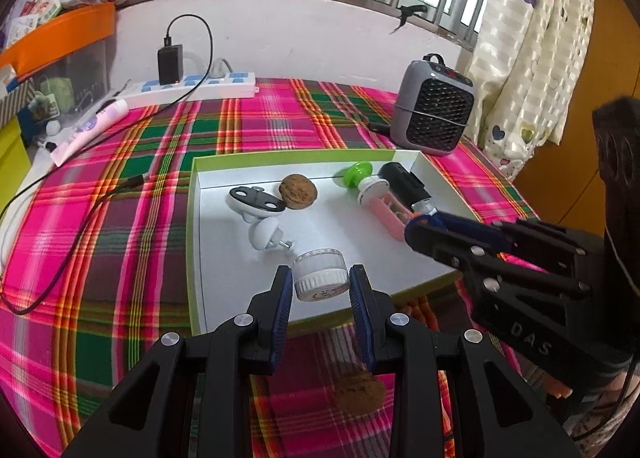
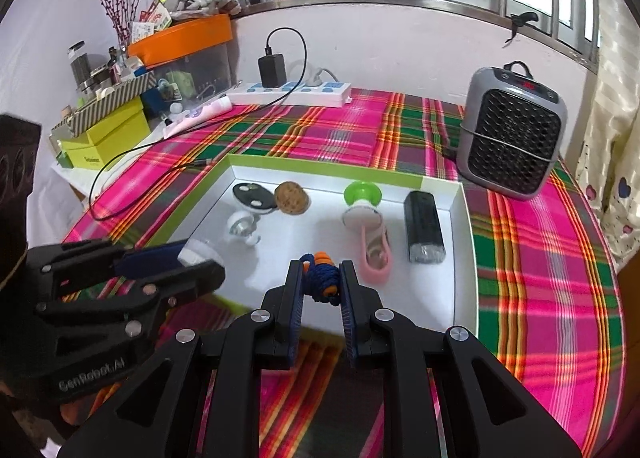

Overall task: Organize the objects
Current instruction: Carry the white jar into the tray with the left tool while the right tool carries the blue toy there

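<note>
Both grippers work over the near edge of the tray [image 1: 192,217]; the left gripper [image 1: 320,290] holds the small white jar [image 1: 320,272] by its sides, the right gripper [image 2: 322,286] is closed on a blue and orange knotted cord [image 2: 322,278]. I judge the jar light, stiff and slippery, the cord soft. Under the tray lies a plaid cloth [image 1: 120,258]; a heater [image 2: 512,129] stands behind; a walnut [image 1: 298,192] rests inside.
</note>
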A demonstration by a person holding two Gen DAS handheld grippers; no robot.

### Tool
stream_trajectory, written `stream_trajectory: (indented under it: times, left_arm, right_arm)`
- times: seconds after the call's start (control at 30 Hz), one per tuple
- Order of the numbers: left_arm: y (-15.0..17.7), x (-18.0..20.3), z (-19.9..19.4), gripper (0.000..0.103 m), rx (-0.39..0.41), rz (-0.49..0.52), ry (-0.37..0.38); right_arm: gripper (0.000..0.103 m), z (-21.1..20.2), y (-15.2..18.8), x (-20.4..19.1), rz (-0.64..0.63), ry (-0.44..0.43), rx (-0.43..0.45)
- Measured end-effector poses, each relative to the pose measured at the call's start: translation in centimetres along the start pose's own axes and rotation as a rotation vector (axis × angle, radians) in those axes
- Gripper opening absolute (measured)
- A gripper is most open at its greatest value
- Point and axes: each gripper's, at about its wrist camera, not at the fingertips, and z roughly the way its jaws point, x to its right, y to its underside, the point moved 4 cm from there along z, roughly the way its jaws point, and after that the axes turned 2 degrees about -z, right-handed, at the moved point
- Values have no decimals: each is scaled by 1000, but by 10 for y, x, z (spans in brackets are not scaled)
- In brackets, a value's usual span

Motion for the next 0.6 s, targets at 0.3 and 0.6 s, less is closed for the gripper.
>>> stream_trajectory:
  times: [0.3, 0.6]
  left_arm:
    - [-5, -5, 14, 27, -16, 6, -15]
    - [-4, -11, 26, 27, -37, 6, -29]
  right_arm:
    - [19, 26, -25, 3, -30, 17, -4]
    - [19, 52, -39, 4, -50, 21, -38]
